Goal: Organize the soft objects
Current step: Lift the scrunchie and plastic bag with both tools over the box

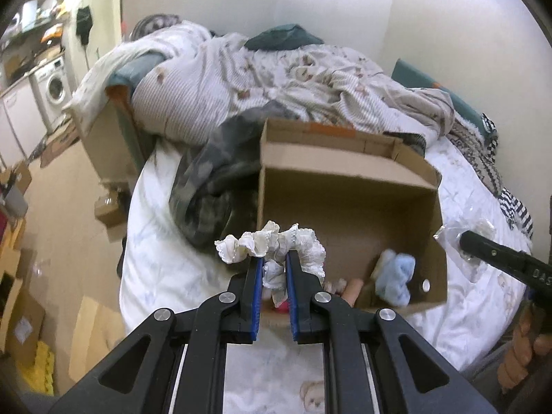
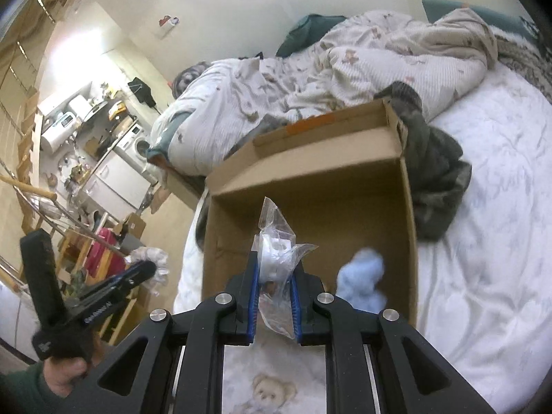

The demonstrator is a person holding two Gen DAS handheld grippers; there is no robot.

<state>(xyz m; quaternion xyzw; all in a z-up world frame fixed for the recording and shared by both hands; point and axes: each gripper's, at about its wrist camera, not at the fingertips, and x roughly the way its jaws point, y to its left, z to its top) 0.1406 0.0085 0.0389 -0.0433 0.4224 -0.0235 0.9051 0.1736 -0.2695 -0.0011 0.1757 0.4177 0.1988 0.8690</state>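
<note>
Both grippers are over the bed (image 1: 165, 276), each with something soft pinched in it. The left gripper (image 1: 274, 265) has its jaws clenched on a white frilly cloth (image 1: 272, 245), a ruffled bunch that sticks up and puffs out past the blue pads. The right gripper (image 2: 274, 276) has its jaws clenched on a clear plastic bag (image 2: 276, 252) with something white inside; the bag pokes up tall between the pads and hangs down a little too.

The cardboard box (image 1: 348, 186) sits open on the bed, right in front of both grippers. Its long side runs away from the person, toward the heap of blankets (image 1: 276, 79). A fluffy light blue toy (image 1: 395, 276) already lies in the near corner on the person's right, and there looks to be something pink and tan near the front wall, but it is mostly hidden.

The frilly cloth hangs just above the box's near left edge. The bag hangs over the box's near middle, so the open box is straight ahead and below it. I think the right hand is a bit closer to dropping its load in. A dark camouflage cloth (image 1: 210, 186) lies crumpled against the box's left wall.
</note>
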